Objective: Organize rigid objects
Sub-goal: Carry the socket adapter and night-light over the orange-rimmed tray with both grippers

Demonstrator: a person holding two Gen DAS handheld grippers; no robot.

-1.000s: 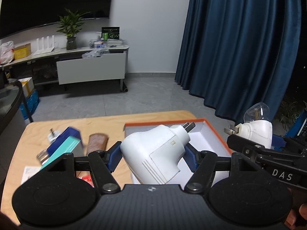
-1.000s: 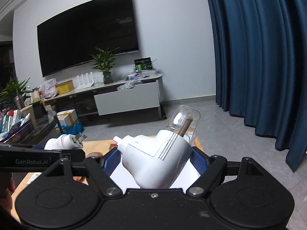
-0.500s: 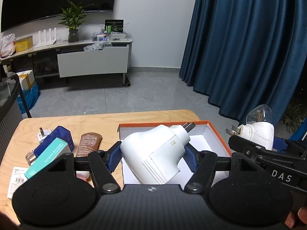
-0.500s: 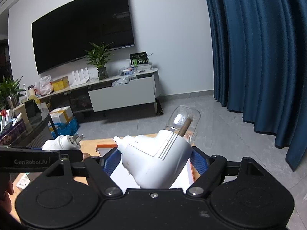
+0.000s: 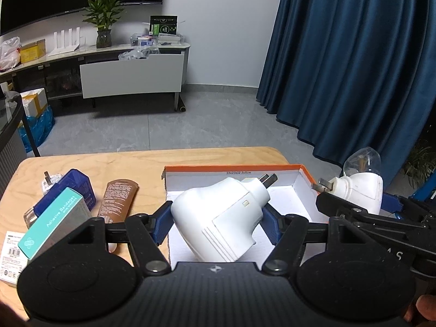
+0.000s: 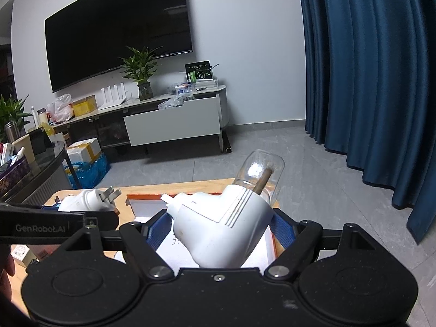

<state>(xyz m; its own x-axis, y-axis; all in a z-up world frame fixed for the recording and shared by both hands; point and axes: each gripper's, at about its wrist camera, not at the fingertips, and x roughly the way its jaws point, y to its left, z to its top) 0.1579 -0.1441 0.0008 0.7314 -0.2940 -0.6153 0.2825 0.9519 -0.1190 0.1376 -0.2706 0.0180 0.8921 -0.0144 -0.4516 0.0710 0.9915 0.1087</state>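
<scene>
My left gripper is shut on a white plug-in adapter with two metal prongs, held above the open orange-rimmed white box. My right gripper is shut on a white plug-in night light with a clear glass bulb, held over the same box. The night light also shows at the right of the left wrist view. The adapter shows at the left of the right wrist view.
On the wooden table left of the box lie a teal bandage box, a blue box, a brown tube and a small white plug. Blue curtains hang at the right. A TV cabinet stands behind.
Both grippers have tilted downward and moved a little over the box, each with its plug held. More of the table and box is in view now.
</scene>
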